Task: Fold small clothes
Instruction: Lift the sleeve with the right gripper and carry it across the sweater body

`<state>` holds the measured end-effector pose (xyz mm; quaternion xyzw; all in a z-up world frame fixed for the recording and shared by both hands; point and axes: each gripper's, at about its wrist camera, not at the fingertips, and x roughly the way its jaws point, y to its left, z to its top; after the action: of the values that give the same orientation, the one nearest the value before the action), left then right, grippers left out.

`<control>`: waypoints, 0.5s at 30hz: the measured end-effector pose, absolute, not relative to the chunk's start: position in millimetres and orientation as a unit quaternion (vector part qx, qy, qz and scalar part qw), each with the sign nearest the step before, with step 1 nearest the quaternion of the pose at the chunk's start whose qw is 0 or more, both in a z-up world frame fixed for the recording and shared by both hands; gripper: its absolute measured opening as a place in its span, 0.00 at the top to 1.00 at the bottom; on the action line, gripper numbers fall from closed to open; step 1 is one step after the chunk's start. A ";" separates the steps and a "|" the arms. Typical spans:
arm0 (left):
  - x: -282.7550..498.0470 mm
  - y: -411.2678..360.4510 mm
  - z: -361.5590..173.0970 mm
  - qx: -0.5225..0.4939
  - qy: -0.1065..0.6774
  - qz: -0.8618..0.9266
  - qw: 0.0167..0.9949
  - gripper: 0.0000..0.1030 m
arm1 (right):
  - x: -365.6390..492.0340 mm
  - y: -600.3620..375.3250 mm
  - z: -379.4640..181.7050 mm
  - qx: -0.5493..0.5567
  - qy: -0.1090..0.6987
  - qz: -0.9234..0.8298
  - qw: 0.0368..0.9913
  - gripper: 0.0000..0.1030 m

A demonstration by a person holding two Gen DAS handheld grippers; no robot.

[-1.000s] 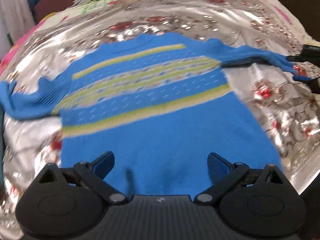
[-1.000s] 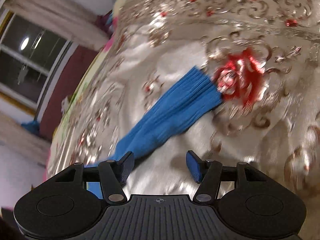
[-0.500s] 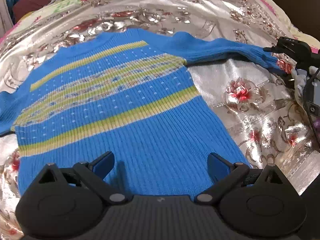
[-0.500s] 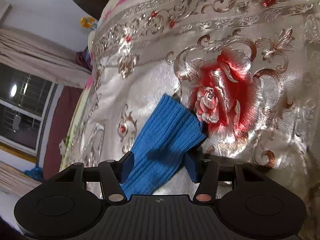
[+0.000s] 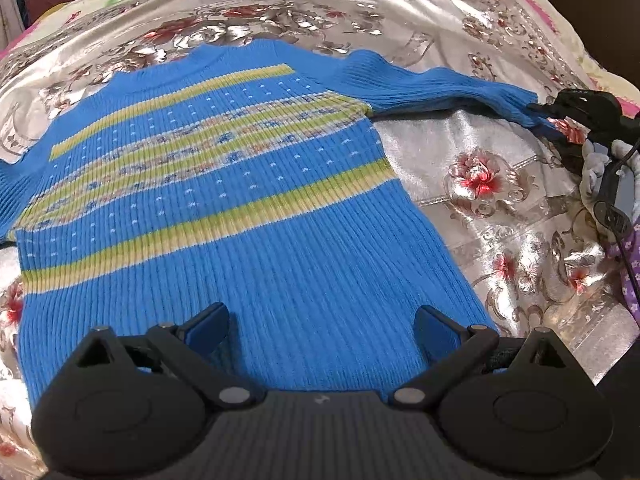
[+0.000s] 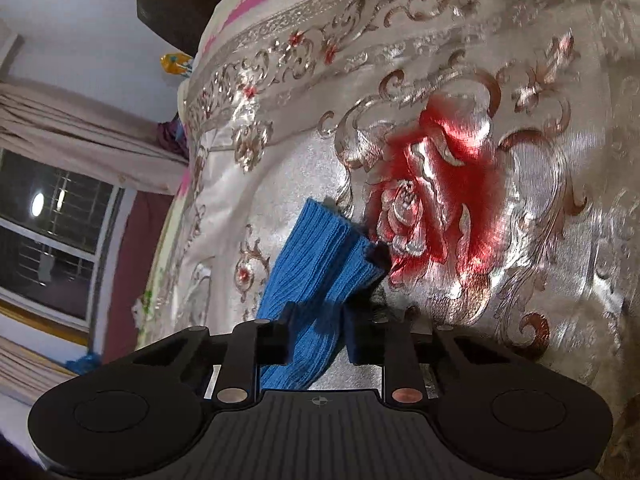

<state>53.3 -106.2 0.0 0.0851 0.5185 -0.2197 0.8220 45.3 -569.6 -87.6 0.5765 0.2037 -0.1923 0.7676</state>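
A blue knit sweater [image 5: 248, 208] with yellow-green stripes lies flat, face up, on a shiny floral bedspread [image 5: 500, 216]. My left gripper [image 5: 322, 326] hangs open just above the sweater's lower hem, with nothing pinched between its fingers. The sweater's right sleeve [image 5: 448, 88] stretches out to the right, where my right gripper [image 5: 544, 120] meets its cuff. In the right wrist view the jaws of the right gripper [image 6: 318, 328] are closing, and the blue cuff [image 6: 320, 248] is bunched between the pads, lying beside a red rose print. The left sleeve runs off the left edge.
The bedspread [image 6: 440, 160] covers the whole bed. A person's purple floral sleeve [image 5: 630, 280] and a cable sit at the right edge. A window [image 6: 60, 240] and curtain [image 6: 80, 128] stand beyond the far side of the bed, with a dark headboard [image 6: 180, 0] at the top.
The right gripper dropped onto the sleeve cuff, rolled, and its jaws narrowed around it. The left gripper moved in over the sweater's hem and stayed open.
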 end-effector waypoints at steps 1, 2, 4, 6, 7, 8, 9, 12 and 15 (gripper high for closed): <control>53.1 -105.7 0.1 0.084 0.519 -0.219 0.822 0.00 | 43.8 -569.9 -88.6 0.581 0.202 -0.190 0.765 0.78; 52.9 -105.5 0.2 0.084 0.520 -0.219 0.821 0.00 | 43.7 -570.5 -89.3 0.584 0.201 -0.190 0.763 0.78; 51.8 -105.2 0.2 0.084 0.521 -0.219 0.821 0.00 | 43.9 -570.8 -90.0 0.586 0.199 -0.191 0.762 0.78; 51.0 -105.6 0.1 0.085 0.522 -0.219 0.820 0.00 | 46.1 -571.0 -90.5 0.585 0.200 -0.192 0.762 0.78; 50.8 -106.1 -0.3 0.086 0.523 -0.219 0.819 0.00 | 47.1 -570.8 -90.6 0.583 0.201 -0.192 0.764 0.78; 50.6 -106.7 -0.8 0.087 0.524 -0.219 0.819 0.00 | 48.4 -570.6 -90.6 0.579 0.200 -0.193 0.766 0.78; 50.5 -107.3 -1.1 0.088 0.525 -0.219 0.818 0.00 | 48.8 -570.3 -91.1 0.578 0.199 -0.194 0.767 0.78; 50.7 -110.1 -2.0 0.092 0.526 -0.220 0.816 0.00 | 53.1 -571.3 -92.7 0.577 0.195 -0.193 0.769 0.78; 51.3 -112.5 -3.0 0.095 0.528 -0.220 0.815 0.00 | 53.0 -571.1 -93.8 0.577 0.189 -0.193 0.770 0.82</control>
<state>51.3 -112.5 -3.0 0.0946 0.5280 -0.2200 0.8148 53.0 -571.1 -93.8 0.5775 0.1894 -0.1930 0.7703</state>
